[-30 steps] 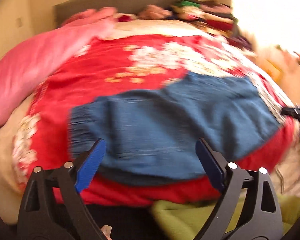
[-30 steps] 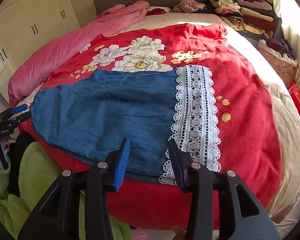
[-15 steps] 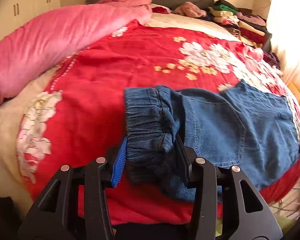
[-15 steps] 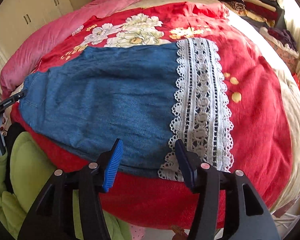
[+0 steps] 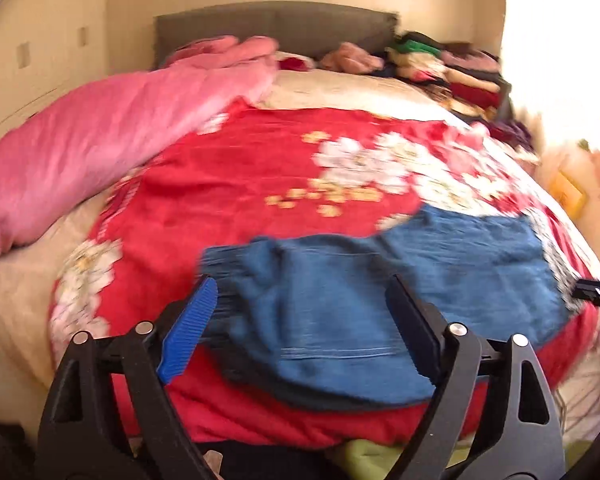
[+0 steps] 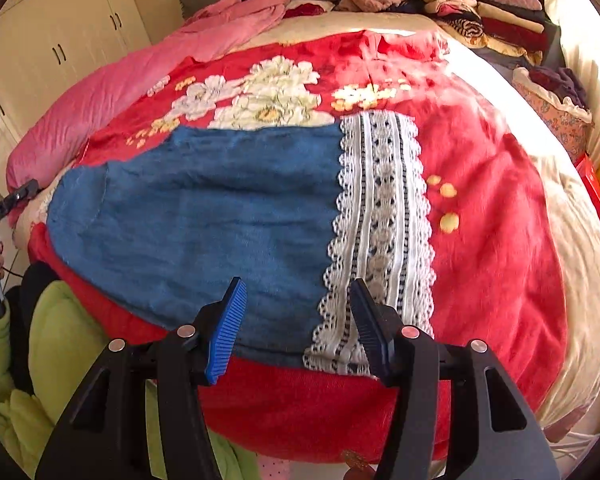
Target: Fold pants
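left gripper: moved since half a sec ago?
Yes. The left gripper has pulled back from the pants: the waistband it pinched now lies free on the red blanket. Its jaws have just been opening, with nothing gripped between them.

**A lived-in home bedroom**

A bed point(image 6: 572, 248) fills the room, backed by a grey upholstered headboard point(image 5: 276, 24) and spread with a red floral blanket point(image 6: 492, 208). A pink quilt point(image 5: 100, 144) lies rolled along one side. Stacks of folded clothes point(image 6: 496, 16) crowd the far corner of the bed. Cream wardrobe doors point(image 6: 60, 40) with dark handles line the wall.
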Available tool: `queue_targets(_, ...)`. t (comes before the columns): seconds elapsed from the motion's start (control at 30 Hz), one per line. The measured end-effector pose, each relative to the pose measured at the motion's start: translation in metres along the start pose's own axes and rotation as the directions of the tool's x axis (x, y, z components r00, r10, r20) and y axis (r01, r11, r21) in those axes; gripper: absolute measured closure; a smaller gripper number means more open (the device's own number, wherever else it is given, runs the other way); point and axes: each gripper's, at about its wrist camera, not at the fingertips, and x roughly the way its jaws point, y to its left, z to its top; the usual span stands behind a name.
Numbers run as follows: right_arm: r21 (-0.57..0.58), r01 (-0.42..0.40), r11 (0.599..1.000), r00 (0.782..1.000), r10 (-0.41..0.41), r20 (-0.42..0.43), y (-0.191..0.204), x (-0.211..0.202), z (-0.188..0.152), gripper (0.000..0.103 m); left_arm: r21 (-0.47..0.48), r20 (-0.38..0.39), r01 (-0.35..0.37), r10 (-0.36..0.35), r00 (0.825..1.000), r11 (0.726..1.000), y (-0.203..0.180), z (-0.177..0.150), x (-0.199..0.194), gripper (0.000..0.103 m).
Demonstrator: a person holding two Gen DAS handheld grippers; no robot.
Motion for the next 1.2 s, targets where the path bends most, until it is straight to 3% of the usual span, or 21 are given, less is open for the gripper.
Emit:
queue_targets(0.07, -0.011, -0.01, 1.0, 1.0, 0.01, 0.0, 0.003, 0.002, 0.005, 0.05, 0.051, -0.028, 0.062, -0.06, 0.998, 0.997, -0.024, 0.005, 0.011, 0.021)
queue_targets(0.17, -0.022, -0.014, 1.0, 1.0, 0.014, -0.004, 0.007, 0.009, 0.009, 0.05, 0.122, -0.123, 0.193, -0.179, 0.976, 0.973, -0.071, 0.006, 0.045, 0.02)
queue_targets(0.3, -0.03, -0.011, 0.999, 0.998, 0.009, -0.062, 0.007, 0.021, 0.004, 0.05, 0.2, -0.235, 0.215, -0.167, 0.958, 0.956, -0.111, -0.018, 0.081, 0.02)
queue_targets(0.4, -0.066, 0.008, 0.998, 0.991, -0.016, -0.135, 0.005, 0.032, -0.01, 0.05, 0.256, -0.32, 0.204, -0.116, 0.94, 0.945, -0.123, -0.047, 0.097, 0.02)
queue_targets(0.47, -0.065, 0.01, 0.998, 0.99, -0.019, -0.137, 0.005, 0.033, -0.018, 0.05, 0.289, -0.322, 0.203, -0.105, 0.941, 0.936, -0.127, -0.056, 0.094, 0.02)
queue_targets(0.63, -0.13, 0.027, 0.991, 0.99, -0.044, -0.131, 0.014, 0.023, -0.022, 0.05, 0.238, -0.315, 0.25, -0.169, 0.934, 0.939, -0.12, -0.051, 0.079, 0.02)
queue_targets(0.83, -0.117, 0.018, 0.993, 1.0, -0.019, -0.008, 0.016, 0.006, 0.001, 0.05, 0.201, -0.192, 0.215, -0.177, 0.965, 0.956, -0.104, 0.0, 0.064, 0.02)
queue_targets(0.9, -0.103, 0.018, 0.995, 1.0, -0.018, 0.0, 0.014, 0.011, 0.009, 0.05, 0.183, -0.187, 0.212, -0.178, 0.966, 0.96, -0.099, 0.018, 0.073, 0.02)
queue_targets(0.97, -0.092, 0.015, 0.996, 1.0, -0.015, -0.001, 0.011, 0.02, 0.016, 0.05, 0.15, -0.204, 0.224, -0.191, 0.96, 0.963, -0.094, 0.037, 0.092, 0.021)
queue_targets(1.07, -0.079, 0.019, 0.997, 1.0, -0.021, -0.023, 0.007, 0.037, 0.022, 0.05, 0.108, -0.241, 0.23, -0.199, 0.95, 0.967, -0.09, 0.059, 0.125, 0.04)
queue_targets(1.2, -0.046, 0.018, 0.999, 0.998, -0.02, -0.052, -0.001, 0.053, 0.017, 0.05, 0.026, -0.295, 0.268, -0.249, 0.923, 0.963, -0.081, 0.072, 0.169, 0.047)
